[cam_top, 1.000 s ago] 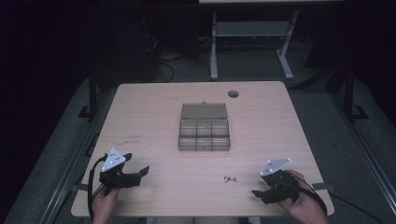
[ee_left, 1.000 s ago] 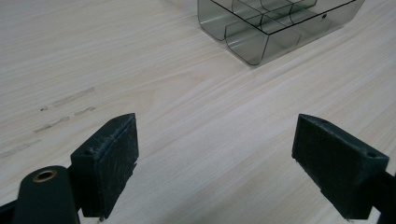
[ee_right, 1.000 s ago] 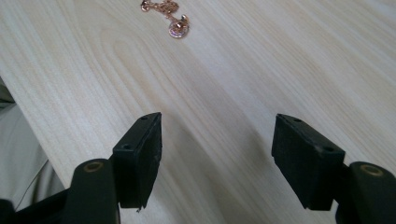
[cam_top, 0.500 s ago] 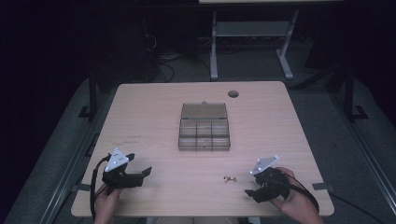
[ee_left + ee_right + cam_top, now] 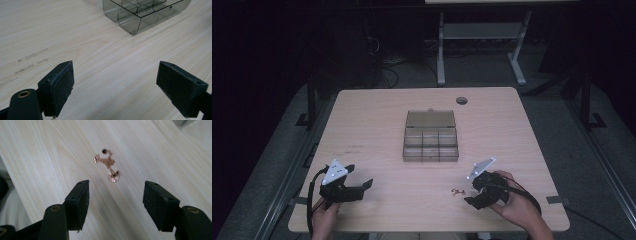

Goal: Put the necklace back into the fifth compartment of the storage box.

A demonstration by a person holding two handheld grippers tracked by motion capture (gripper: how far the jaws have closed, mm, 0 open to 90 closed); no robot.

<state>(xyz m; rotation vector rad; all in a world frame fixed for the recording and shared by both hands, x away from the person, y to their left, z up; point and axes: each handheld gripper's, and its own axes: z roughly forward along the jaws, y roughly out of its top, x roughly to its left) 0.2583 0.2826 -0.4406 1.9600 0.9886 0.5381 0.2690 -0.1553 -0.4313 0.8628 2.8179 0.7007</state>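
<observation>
Copper-coloured chain [image 5: 108,165] lies crumpled, axis unclear, before open right claw [image 5: 116,195]; left claw [image 5: 115,88] open.

On the table [image 5: 377,125], the compartment box [image 5: 431,136] sits mid-table, with what seems a small chain [image 5: 457,191] nearer the person.

Both hands sit low at the near edge, the left gripper [image 5: 357,187] and right gripper [image 5: 475,194] each with jaws spread wide, holding nothing.

No readable text, label, brand, number or sign anywhere. Only faint grey smudges on the bench [image 5: 362,125], left of the clear compartment box [image 5: 431,137], too blurred to read as writing.
</observation>
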